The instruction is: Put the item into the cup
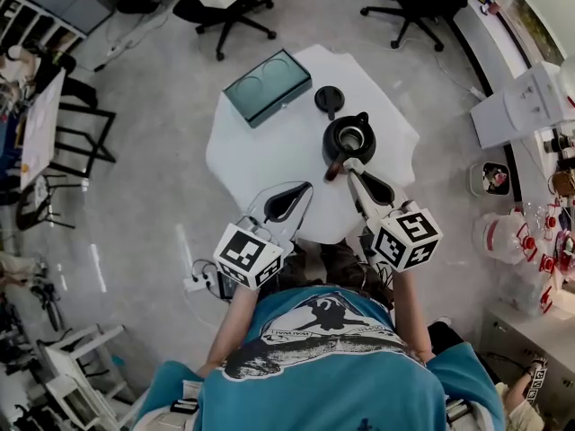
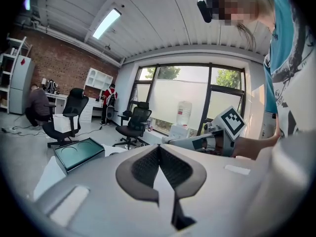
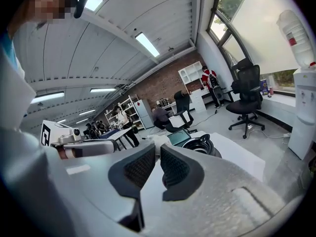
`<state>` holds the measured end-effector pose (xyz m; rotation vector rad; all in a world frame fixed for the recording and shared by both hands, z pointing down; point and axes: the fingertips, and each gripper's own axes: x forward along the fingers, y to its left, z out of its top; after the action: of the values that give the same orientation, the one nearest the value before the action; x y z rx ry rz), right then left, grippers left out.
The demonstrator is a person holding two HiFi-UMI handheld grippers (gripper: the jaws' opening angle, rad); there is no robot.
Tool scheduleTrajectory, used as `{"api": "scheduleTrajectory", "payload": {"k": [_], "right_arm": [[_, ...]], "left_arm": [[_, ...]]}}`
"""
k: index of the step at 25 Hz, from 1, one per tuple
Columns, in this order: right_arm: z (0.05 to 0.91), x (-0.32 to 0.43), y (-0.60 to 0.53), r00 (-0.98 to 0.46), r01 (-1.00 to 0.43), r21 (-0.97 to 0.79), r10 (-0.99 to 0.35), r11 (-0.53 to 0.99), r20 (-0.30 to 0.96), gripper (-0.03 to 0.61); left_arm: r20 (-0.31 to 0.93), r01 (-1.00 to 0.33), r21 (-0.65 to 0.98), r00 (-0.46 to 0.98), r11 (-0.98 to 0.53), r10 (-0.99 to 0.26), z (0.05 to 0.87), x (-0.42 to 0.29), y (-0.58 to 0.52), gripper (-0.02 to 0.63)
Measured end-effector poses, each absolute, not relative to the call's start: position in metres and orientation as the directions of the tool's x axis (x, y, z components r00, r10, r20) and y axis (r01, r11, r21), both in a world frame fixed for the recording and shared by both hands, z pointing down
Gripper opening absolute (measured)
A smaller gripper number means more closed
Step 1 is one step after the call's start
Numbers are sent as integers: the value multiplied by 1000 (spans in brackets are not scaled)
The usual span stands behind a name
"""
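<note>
the left tool (image 2: 159, 147) was seen closed, its pads met at the tips, with nothing held between them. it was held over the near edge of the white surface (image 1: 269, 155), touching none of the things on it. the right tool (image 3: 158, 151) was opened only by a narrow slit, and nothing was caught in that slit. in the head view its tips were seen just beside the cup's handle (image 1: 335, 169); whether they touched it could not be told.

the cup (image 1: 349, 139) was stood upright near the middle of the surface. it was seen as a black round vessel with a pale metal insert inside and a small spout on its far side. its handle was pointed toward the person and a little to the left, and the long axis of the cup ran along that line, from spout to handle.

a black round lid (image 1: 329, 98) was laid flat just beyond the cup, apart from it. a dark green tray (image 1: 268, 86) with two round hollows was set at the far left of the surface.
</note>
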<state>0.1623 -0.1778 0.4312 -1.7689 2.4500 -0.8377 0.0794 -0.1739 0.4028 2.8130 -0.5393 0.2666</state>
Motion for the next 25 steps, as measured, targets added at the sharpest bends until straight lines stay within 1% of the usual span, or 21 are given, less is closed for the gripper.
{"api": "scheduleTrajectory", "payload": {"k": [7, 14, 21, 25], "right_arm": [[440, 191, -190, -410, -885, -370, -848, 282, 335, 32], [449, 210, -214, -476, -878, -262, -784, 400, 399, 34], [474, 210, -237, -527, -816, -107, -656, 567, 540, 34], [491, 209, -251, -513, -774, -41, -587, 632, 626, 34]], "left_arm": [[224, -437, 214, 893, -874, -391, 404, 96, -175, 0], [210, -500, 199, 862, -843, -461, 403, 102, -178, 0], [209, -556, 173, 827, -813, -521, 405, 94, -178, 0], [222, -576, 169, 813, -800, -539, 410, 90, -177, 0]]}}
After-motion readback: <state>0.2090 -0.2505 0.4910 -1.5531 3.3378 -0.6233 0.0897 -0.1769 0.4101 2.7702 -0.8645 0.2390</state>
